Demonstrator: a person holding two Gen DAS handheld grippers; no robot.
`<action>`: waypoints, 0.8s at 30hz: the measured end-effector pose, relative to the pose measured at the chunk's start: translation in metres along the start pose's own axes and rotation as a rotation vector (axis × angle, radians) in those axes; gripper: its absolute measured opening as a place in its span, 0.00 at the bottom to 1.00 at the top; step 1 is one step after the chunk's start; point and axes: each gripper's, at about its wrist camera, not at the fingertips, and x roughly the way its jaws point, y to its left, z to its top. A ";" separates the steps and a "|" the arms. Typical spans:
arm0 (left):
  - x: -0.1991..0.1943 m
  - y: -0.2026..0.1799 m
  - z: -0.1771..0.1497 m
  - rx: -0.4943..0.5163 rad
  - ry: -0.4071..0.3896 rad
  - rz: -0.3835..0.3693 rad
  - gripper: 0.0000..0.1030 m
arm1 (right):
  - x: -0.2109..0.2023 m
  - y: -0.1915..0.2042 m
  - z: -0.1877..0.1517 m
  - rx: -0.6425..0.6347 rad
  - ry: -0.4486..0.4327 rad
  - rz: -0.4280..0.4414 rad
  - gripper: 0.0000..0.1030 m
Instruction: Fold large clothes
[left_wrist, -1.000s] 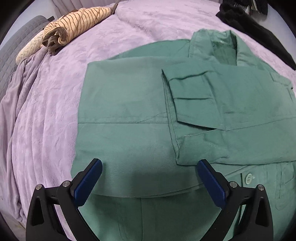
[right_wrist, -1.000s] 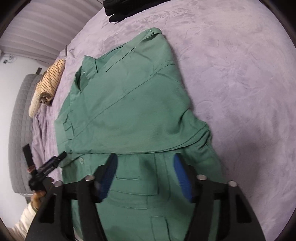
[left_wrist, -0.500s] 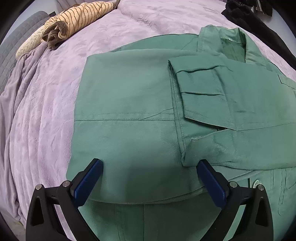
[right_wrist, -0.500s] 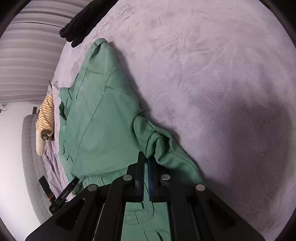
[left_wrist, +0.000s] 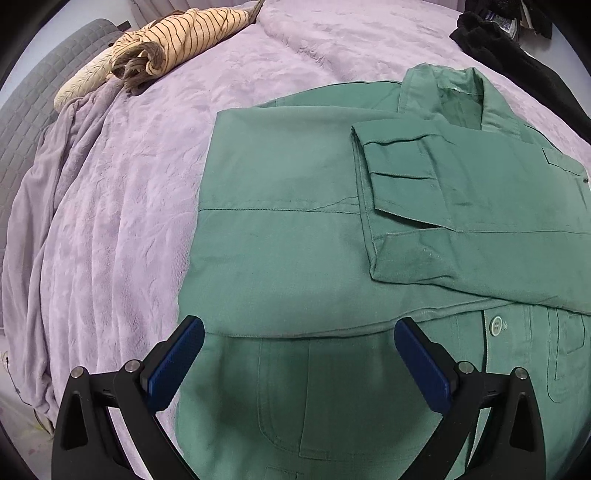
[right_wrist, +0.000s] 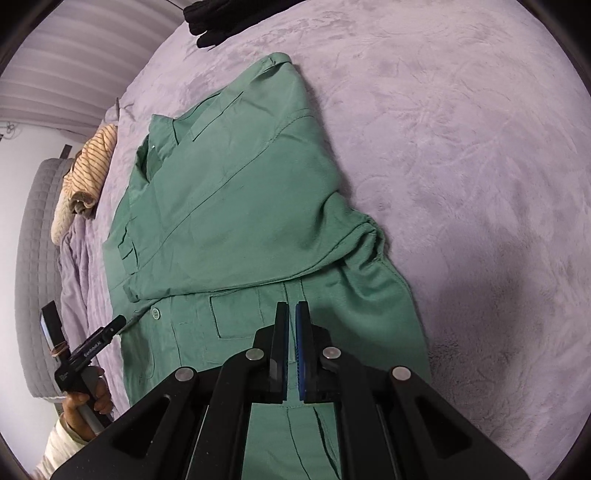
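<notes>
Big bed with soft purple blanket (left_wrist: 122, 206) carries everything. Green jacket (left_wrist: 295, 229) lies flat in middle of bed, sleeves folded in over front, collar toward far edge. Striped yellow cloth (left_wrist: 177, 40) bunched at far left corner by grey headboard. Black clothes (right_wrist: 221, 18) at far edge. Left gripper (left_wrist: 299, 350) over jacket's near hem, blue pads wide apart, holding nothing. Right gripper (right_wrist: 291, 332) over jacket's lower part, pads pressed together; no cloth seen between them.
</notes>
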 end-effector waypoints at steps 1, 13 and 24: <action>-0.001 0.000 -0.002 -0.007 0.007 0.002 1.00 | 0.001 0.003 0.001 -0.006 0.002 -0.002 0.04; -0.006 0.013 -0.015 -0.100 0.017 -0.039 1.00 | 0.002 0.031 0.003 -0.096 -0.009 -0.039 0.79; -0.013 0.007 -0.016 -0.087 0.010 -0.009 1.00 | -0.001 0.055 -0.001 -0.217 -0.055 -0.083 1.00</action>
